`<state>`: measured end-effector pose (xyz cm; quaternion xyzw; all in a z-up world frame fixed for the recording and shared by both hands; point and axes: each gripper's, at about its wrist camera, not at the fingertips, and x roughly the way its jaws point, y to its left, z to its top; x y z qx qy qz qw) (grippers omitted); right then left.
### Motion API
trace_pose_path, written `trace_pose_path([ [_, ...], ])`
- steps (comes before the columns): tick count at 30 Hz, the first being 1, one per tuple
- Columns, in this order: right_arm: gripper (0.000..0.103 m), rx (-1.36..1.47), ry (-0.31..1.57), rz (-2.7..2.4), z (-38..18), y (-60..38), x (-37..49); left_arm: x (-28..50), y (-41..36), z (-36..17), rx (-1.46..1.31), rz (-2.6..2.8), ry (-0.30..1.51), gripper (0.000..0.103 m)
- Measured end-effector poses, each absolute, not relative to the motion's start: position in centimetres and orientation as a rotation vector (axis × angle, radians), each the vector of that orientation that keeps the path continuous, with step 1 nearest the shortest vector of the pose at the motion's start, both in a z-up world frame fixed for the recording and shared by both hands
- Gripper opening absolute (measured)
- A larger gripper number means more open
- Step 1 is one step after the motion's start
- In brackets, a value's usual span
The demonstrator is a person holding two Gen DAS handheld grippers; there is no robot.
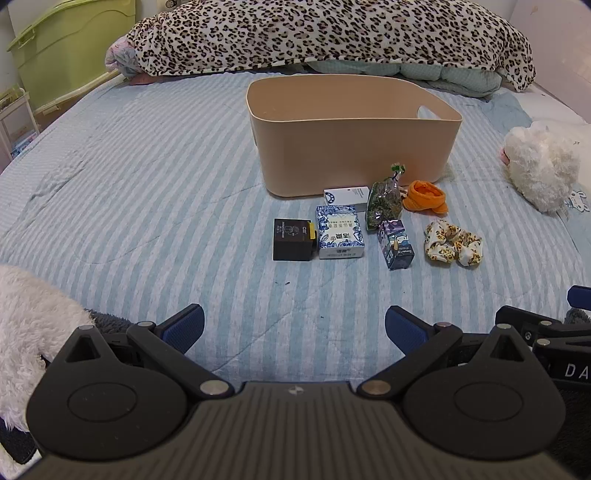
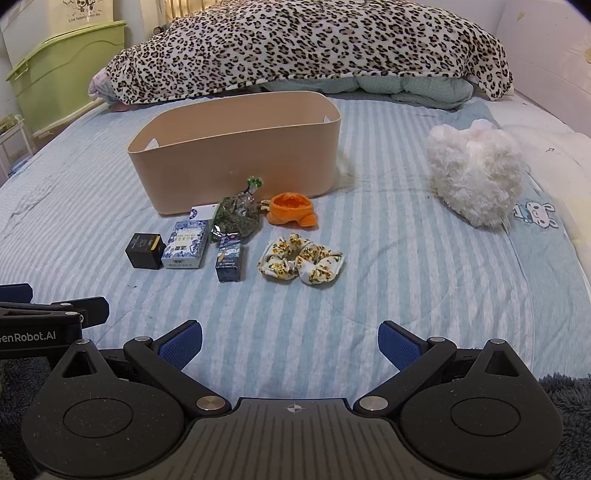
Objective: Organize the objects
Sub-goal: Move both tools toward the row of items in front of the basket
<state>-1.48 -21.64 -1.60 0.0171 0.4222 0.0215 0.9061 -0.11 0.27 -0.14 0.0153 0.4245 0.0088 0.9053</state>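
Note:
A beige bin stands on the striped bed. In front of it lie a black box, a blue-white patterned box, a small white box, a bag of dried herbs, a dark purple box, an orange plush piece and a floral scrunchie. My left gripper and right gripper are both open and empty, well short of the objects.
A leopard-print blanket lies across the bed's far end. A white plush toy lies on the right. A green storage bin stands left of the bed. White fluffy fabric lies near my left gripper.

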Motion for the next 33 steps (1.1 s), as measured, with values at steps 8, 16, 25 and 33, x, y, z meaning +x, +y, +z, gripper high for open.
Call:
trace_pose_path([
  [8, 0.103, 0.036, 0.872, 0.043, -1.58, -21.66, -1.43, -0.09, 0.22, -0.16, 0.032, 0.018, 0.878, 0.103],
  [16, 0.103, 0.036, 0.873, 0.042, -1.55, -21.69, -1.34, -0.01, 0.18, -0.26, 0.036, 0.013, 0.881, 0.103],
  [25, 0.103, 0.038, 0.875, 0.038, -1.53, -21.81, -1.23, 0.04, 0.18, -0.30, 0.038, 0.006, 0.883, 0.103],
  [33, 0.103, 0.036, 0.882, 0.032, -1.53, -21.99, -0.80, 0.38, 0.00, -0.22, 0.032, 0.006, 0.879, 0.103],
])
